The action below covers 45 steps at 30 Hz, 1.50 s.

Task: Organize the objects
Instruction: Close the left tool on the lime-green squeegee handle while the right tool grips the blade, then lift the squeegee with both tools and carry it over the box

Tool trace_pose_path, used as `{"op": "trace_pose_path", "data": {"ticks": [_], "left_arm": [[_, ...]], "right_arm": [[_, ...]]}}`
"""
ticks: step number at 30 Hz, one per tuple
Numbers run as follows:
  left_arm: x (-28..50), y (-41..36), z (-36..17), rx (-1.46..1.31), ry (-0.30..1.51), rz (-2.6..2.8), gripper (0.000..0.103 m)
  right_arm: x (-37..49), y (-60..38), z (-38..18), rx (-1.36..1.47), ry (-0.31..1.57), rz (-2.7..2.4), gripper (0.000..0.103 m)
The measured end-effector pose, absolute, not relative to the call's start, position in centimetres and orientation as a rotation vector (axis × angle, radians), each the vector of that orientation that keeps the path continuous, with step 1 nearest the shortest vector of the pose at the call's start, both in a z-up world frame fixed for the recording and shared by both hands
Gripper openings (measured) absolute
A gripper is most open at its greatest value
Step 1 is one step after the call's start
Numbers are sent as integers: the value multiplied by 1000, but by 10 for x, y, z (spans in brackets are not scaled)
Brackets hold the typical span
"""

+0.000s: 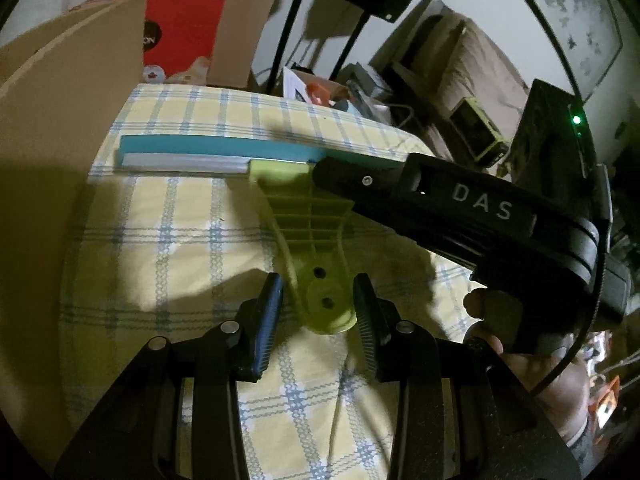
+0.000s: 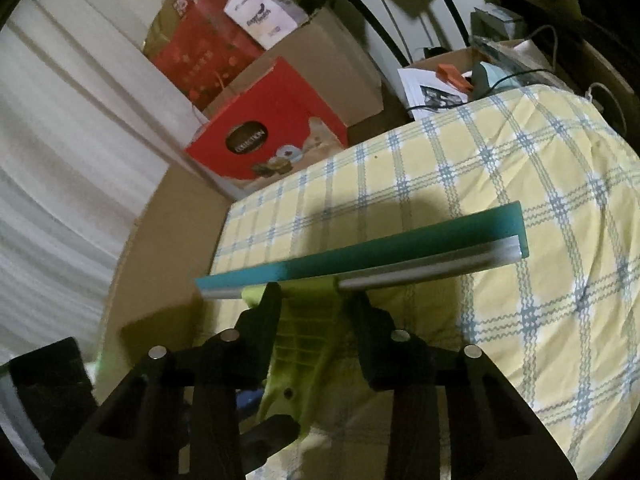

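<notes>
A squeegee with a lime-green ribbed handle (image 1: pixel 308 232), a teal blade (image 1: pixel 208 146) and a silver strip hangs just over the yellow checked bed cover (image 1: pixel 168 240). My left gripper (image 1: pixel 318 308) is shut on the rounded end of the handle, a pad against each side. My right gripper (image 2: pixel 314 308) is shut on the handle just below the blade (image 2: pixel 360 240). In the left wrist view one of its black fingers (image 1: pixel 344 180) reaches in from the right across the top of the handle. A hand (image 1: pixel 552 384) holds that gripper.
A tall cardboard panel (image 1: pixel 60 120) stands along the bed's left side. Behind the bed are cardboard boxes and a red gift box (image 2: pixel 272 136). Papers, an orange item (image 2: pixel 452 74) and cables crowd the far right. White curtains (image 2: pixel 60 140) hang at the left.
</notes>
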State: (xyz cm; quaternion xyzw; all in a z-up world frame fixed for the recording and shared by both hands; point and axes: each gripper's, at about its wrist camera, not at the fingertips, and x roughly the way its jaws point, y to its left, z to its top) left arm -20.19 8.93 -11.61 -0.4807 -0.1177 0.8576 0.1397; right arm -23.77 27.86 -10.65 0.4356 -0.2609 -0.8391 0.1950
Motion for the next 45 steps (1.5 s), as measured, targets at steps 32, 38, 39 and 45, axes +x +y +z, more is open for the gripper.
{"op": "trace_pose_path", "data": {"ticks": [32,38,39,45], "left_arm": [[-184,110,-102,-1297,-298,2353,33],[-183,116,-107,-1298,-265,2342,33],[-184,117,-108,-1301,-260,2343,33],[-186,112,-112,-1303,-324,2368,47]], "right_arm": [[-163,259,-36,1074,-378,-2453,25],[-176,257,-55,1118,-377,-2470,30],[-178,258,-57,1128,-379,-2477,30],[-180,274,-66,1146,-526,-2454,24]]}}
